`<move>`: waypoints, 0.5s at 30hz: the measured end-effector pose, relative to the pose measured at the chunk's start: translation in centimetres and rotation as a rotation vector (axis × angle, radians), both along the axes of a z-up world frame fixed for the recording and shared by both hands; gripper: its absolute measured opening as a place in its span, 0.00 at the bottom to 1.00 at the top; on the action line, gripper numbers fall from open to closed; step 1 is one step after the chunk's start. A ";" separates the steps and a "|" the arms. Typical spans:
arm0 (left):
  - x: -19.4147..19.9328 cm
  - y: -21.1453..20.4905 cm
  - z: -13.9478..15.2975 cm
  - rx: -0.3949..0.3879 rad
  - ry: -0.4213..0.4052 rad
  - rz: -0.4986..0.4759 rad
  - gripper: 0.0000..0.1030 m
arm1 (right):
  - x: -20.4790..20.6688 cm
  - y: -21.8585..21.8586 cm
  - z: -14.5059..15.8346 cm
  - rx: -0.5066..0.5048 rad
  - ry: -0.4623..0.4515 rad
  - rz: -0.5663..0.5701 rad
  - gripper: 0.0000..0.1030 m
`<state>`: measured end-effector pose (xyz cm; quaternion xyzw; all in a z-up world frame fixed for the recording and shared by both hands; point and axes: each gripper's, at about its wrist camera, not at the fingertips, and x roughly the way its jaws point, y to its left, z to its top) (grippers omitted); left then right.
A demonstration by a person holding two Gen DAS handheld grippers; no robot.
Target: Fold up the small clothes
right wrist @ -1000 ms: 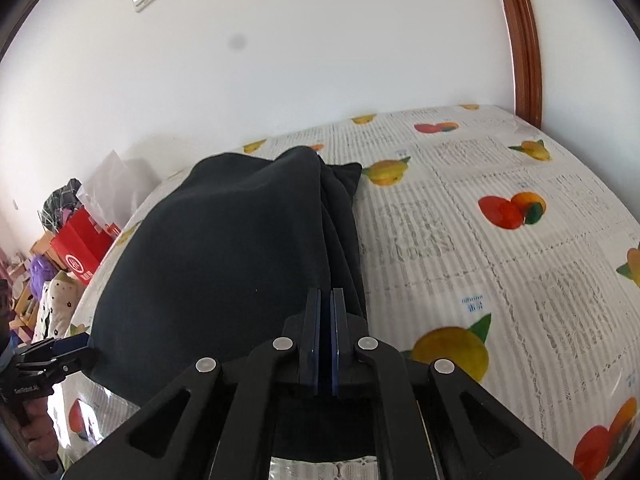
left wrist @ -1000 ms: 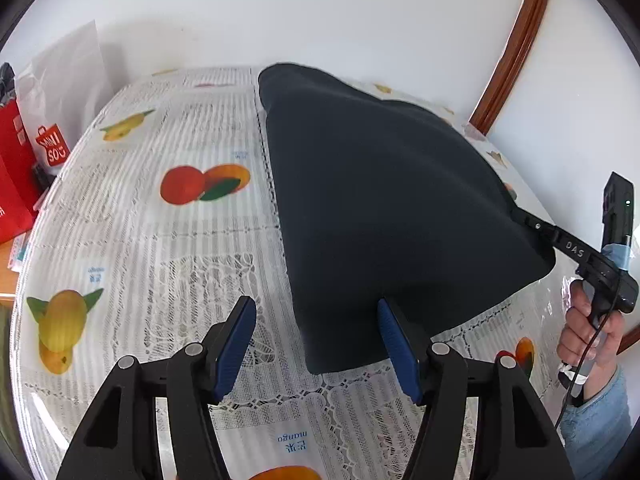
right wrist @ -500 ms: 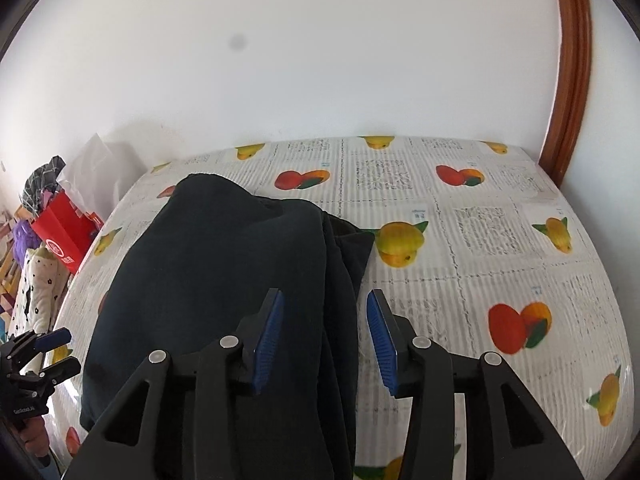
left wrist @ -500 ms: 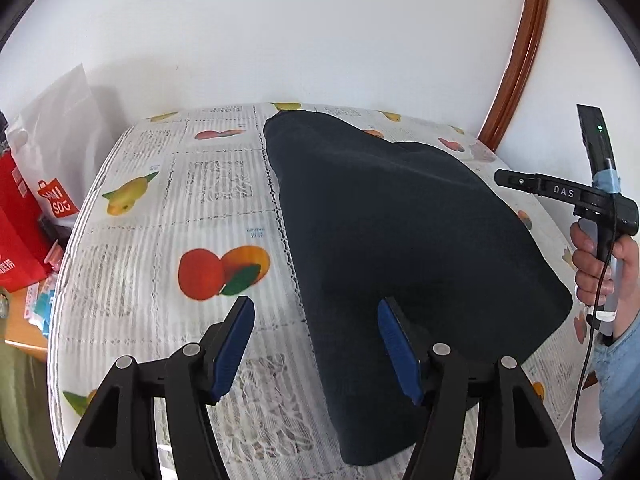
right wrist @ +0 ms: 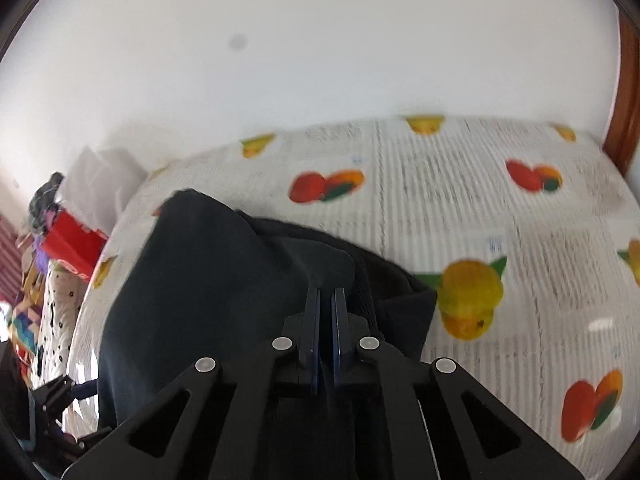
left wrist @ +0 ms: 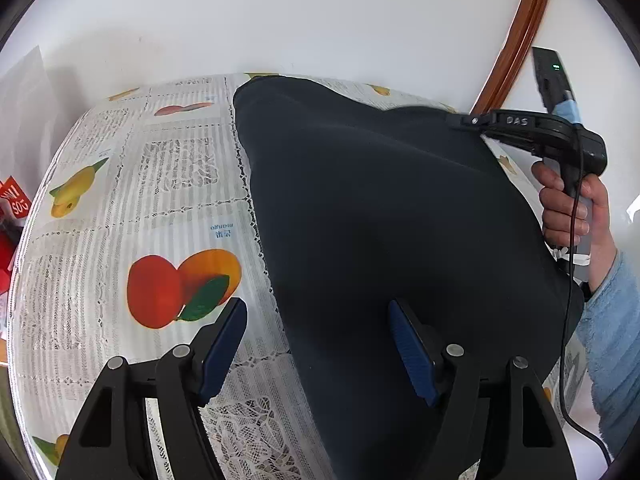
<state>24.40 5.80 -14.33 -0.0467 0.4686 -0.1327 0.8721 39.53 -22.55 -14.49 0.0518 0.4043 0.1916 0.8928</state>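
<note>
A dark navy garment (left wrist: 380,216) lies spread on the fruit-print tablecloth (left wrist: 160,200). My left gripper (left wrist: 318,344) is open above the garment's near left edge, holding nothing. My right gripper (right wrist: 327,312) is shut on the garment's far right corner (right wrist: 320,264), and it also shows in the left wrist view (left wrist: 456,122) at that corner. The garment fills the lower left of the right wrist view (right wrist: 208,300), with folded layers beside the jaws.
A wall runs behind the table. A wooden door frame (left wrist: 516,36) stands at the back right. Red shopping bags (right wrist: 72,244) and a white bag (right wrist: 100,188) sit off the table's left end, with patterned cloth (right wrist: 56,320) below.
My right gripper opened, moved to the garment's far corner and shut on it. My left gripper stayed open and drew in closer over the garment's edge.
</note>
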 end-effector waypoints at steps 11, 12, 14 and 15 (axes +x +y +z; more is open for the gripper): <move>-0.9 0.0 0.7 -0.003 -0.006 -0.001 0.70 | -1.5 -2.8 -0.1 -0.023 0.006 -0.133 0.22; -1.1 0.1 0.8 -0.005 -0.007 0.000 0.70 | -2.5 -3.2 0.4 -0.022 0.004 -0.127 0.33; -1.6 0.4 0.9 -0.014 -0.010 0.006 0.70 | -4.0 -3.5 0.8 -0.030 0.018 -0.105 0.38; -1.8 0.6 1.0 -0.018 -0.010 0.009 0.69 | -5.1 -3.8 0.9 -0.023 0.028 -0.089 0.38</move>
